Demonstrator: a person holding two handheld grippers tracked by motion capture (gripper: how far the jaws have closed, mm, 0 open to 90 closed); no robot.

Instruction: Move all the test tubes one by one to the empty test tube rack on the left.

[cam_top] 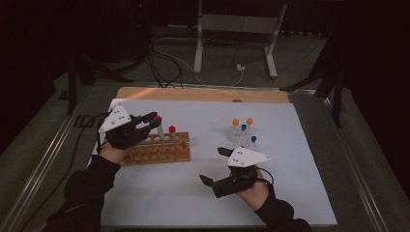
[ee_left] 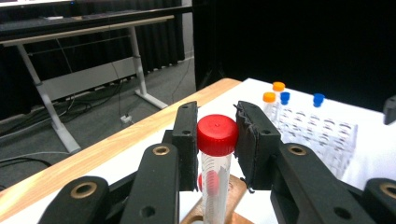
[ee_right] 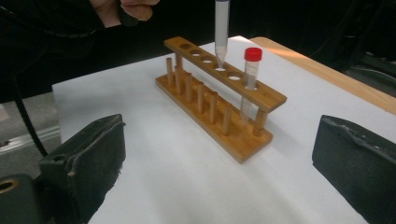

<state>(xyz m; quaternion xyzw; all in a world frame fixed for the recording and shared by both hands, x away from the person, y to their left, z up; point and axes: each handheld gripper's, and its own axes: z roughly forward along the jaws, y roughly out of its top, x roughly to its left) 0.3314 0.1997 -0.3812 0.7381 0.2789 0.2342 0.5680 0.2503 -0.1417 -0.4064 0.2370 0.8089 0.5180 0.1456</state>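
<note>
The left gripper is hovering over the back end of the wooden rack, which is lying at about nine o'clock on the white table in the high view, and its jaws are pinching a red-capped tube just under the cap. In the left gripper view the two black pads are pressing on either side of that cap, the tube is hanging upright below them, and a second red cap is showing through its clear wall (it belongs to the tube behind). In the right gripper view the held tube's pointed tip is sitting at the mouth of one of the holes in the rack's top bar, not yet dropped in, while the other red-capped tube is standing upright in the hole nearest the rack's right end, at about three o'clock from the tip. The right gripper is resting low at about five o'clock on the table, well apart from the rack, with its jaws spread wide and gripping nothing; bare white table is lying between its two pads. At about two o'clock from the right gripper a clear rack is standing with orange-capped tubes and blue-capped tubes in it.
</note>
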